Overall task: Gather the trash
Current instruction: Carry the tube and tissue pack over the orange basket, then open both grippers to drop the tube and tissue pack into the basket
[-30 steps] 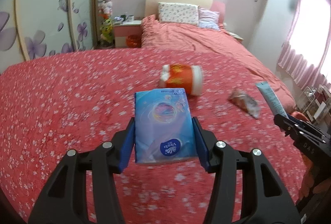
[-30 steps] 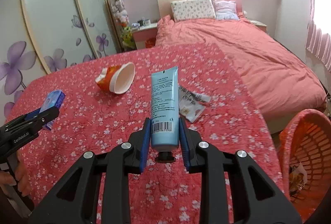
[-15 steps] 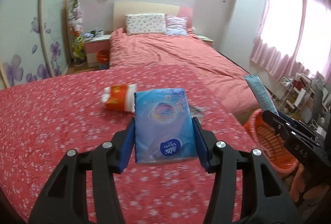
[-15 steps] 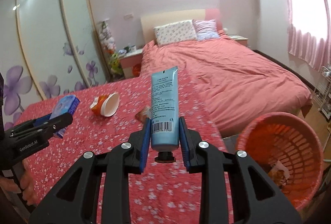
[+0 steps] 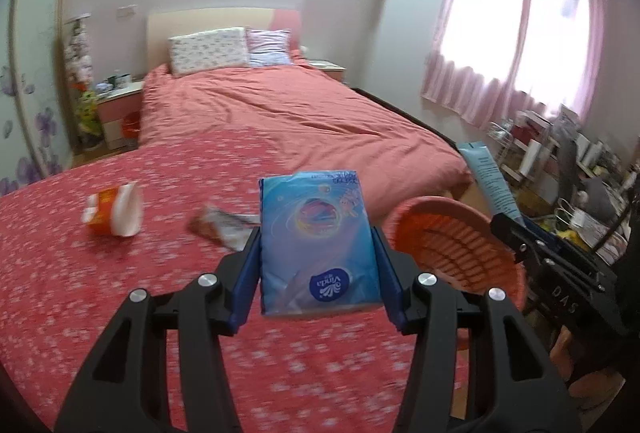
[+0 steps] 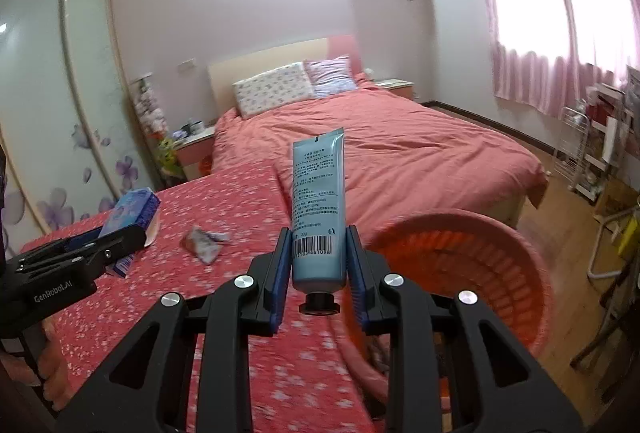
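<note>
My left gripper (image 5: pixel 316 269) is shut on a blue tissue pack (image 5: pixel 316 237), held above the red flowered table (image 5: pixel 120 293). My right gripper (image 6: pixel 318 265) is shut on a blue tube (image 6: pixel 318 201), cap toward me, held near the orange basket (image 6: pixel 460 273). The basket also shows in the left wrist view (image 5: pixel 452 245), at the table's right edge. A crushed orange cup (image 5: pixel 114 205) and a crumpled wrapper (image 5: pixel 220 227) lie on the table. The wrapper also shows in the right wrist view (image 6: pixel 204 239).
A bed with a pink cover (image 5: pixel 280 113) stands behind the table. A nightstand (image 5: pixel 120 109) is at the back left. A wire rack and cluttered shelves (image 6: pixel 592 153) stand at the right under the pink curtains. Wooden floor (image 6: pixel 572 217) lies around the basket.
Both grippers have swung to the right with their loads. The orange basket has come closer and larger in both views; the cup and wrapper have shifted left.
</note>
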Demonstrator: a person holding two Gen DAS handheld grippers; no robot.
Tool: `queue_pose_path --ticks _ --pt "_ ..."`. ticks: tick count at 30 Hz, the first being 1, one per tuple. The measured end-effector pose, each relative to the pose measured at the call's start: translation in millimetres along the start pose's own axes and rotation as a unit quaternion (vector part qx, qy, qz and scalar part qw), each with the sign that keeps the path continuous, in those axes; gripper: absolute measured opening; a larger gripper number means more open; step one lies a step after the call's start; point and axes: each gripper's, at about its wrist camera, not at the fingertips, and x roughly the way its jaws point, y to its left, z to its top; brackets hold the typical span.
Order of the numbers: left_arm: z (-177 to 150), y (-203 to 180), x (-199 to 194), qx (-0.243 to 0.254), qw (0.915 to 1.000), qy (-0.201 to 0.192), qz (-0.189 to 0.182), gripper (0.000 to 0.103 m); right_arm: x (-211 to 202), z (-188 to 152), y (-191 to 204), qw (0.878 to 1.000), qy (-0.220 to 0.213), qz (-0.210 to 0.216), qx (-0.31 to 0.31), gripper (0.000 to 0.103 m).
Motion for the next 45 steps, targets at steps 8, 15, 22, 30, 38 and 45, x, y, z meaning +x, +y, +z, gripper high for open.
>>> queue_pose_path --ticks 8,15,22,30,38,45 --pt "3 -68 29 0.027 0.9973 0.013 -0.067 0.052 -13 -5 -43 0.999 -0.012 -0.033 0.037 0.027" --pt "0 -112 52 0.053 0.9931 0.023 -0.102 0.052 -11 -8 -70 0.997 -0.018 -0.048 0.060 0.027" --pt "-3 -140 78 0.059 0.9900 0.042 -0.121 0.052 -8 -12 -88 0.995 -0.018 -0.058 0.080 0.027" --pt "-11 -155 110 0.062 0.9881 0.067 -0.124 0.052 1 -15 -108 0.993 -0.010 -0.054 0.107 0.027" --pt "-18 -147 131 0.052 0.9892 0.090 -0.103 0.063 16 -19 -120 0.990 0.015 -0.038 0.137 0.032" --pt "-23 -114 126 0.047 0.9936 0.087 -0.053 0.066 10 -20 -109 0.991 0.013 -0.051 0.119 0.044"
